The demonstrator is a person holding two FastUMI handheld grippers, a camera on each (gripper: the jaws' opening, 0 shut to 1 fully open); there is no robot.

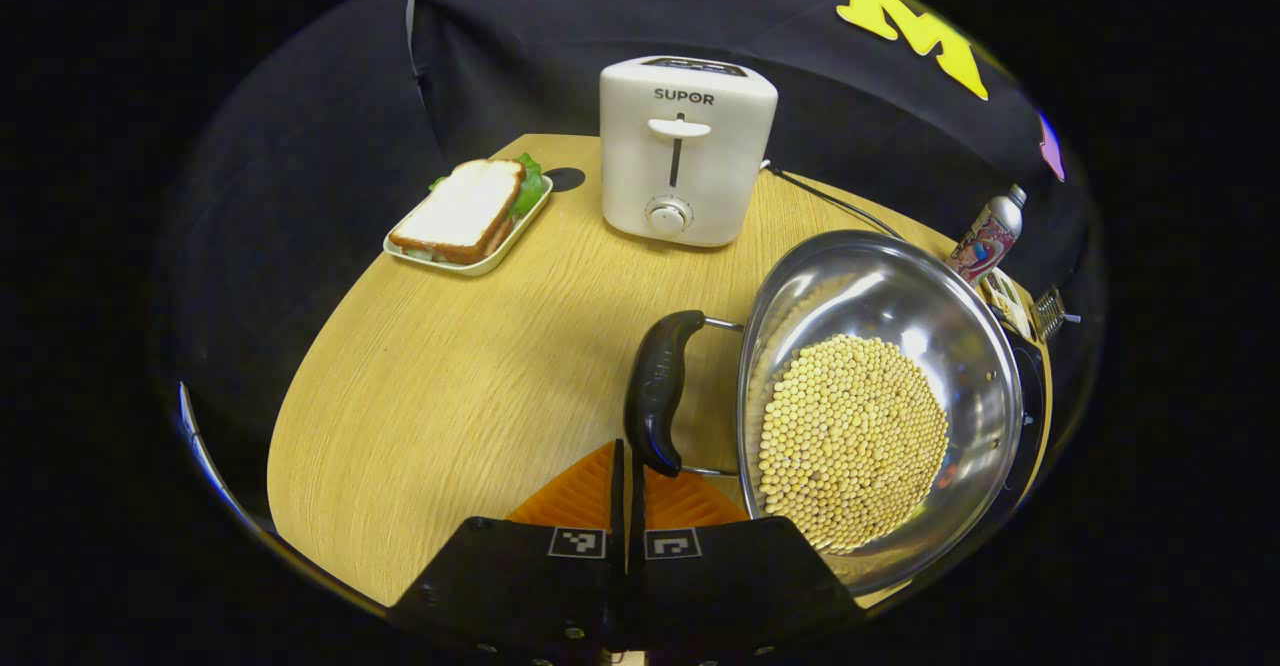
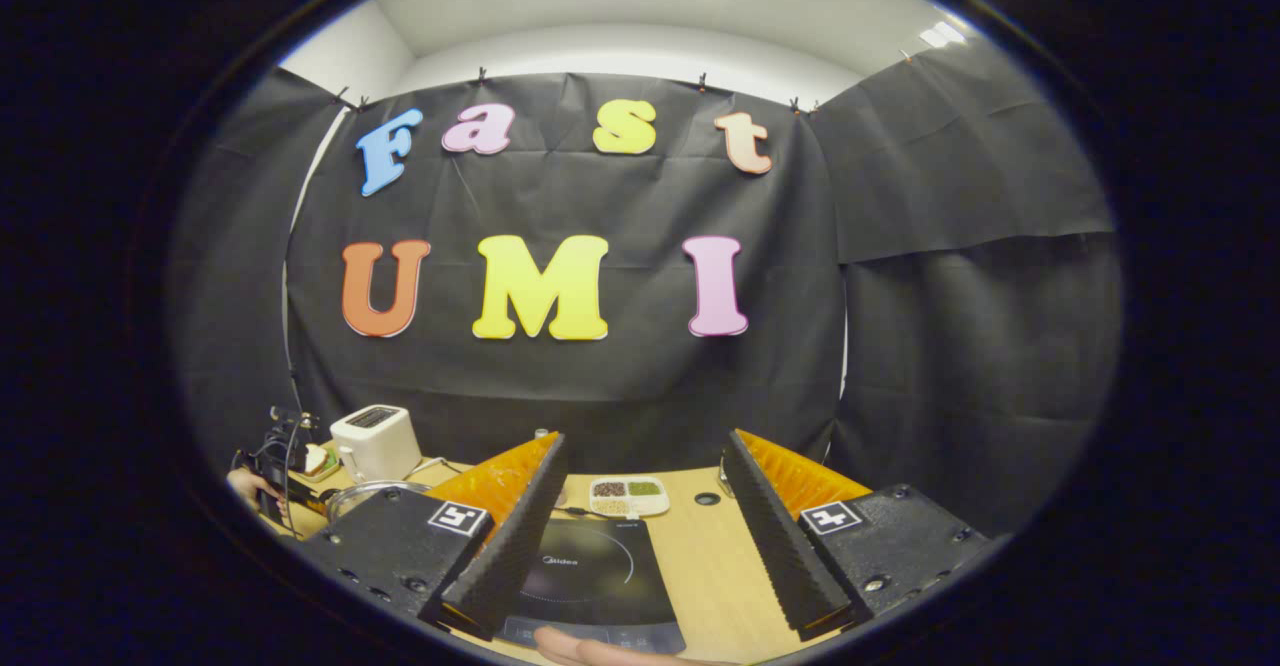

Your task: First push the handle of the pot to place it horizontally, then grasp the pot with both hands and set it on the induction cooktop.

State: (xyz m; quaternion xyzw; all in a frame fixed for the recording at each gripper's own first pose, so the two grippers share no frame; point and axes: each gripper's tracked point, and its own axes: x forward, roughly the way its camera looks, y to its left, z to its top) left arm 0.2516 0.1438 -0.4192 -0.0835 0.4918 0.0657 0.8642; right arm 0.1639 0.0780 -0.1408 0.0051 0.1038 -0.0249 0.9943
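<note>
A wide wooden bench (image 1: 430, 396) carries everything, and I hold one tool in each hand above its near side. The biggest thing on it is the steel pot (image 1: 880, 396), on the right in the left gripper view, its bowl partly filled with pale round beans (image 1: 850, 441). Its dark handle (image 1: 660, 391) sticks out on the pot's left side on two thin metal rods. My left tool (image 1: 628, 466) sits just at the handle's near end with its fingers clenched together on nothing. I judge I hold them closed like this so they form one blunt tip for pushing the handle level.

At the far edge stands a white toaster (image 1: 685, 151). Left of it, a small tray (image 1: 468, 218) holds a sandwich, well apart from the pot.

In the right gripper view, my right tool (image 2: 640, 536) hangs released, fingers spread wide, over the black induction cooktop (image 2: 590, 571), where the pot must end up. I judge it waits there until the two-handed lift. Beyond the cooktop lies a small divided dish (image 2: 628, 495) of grains.
</note>
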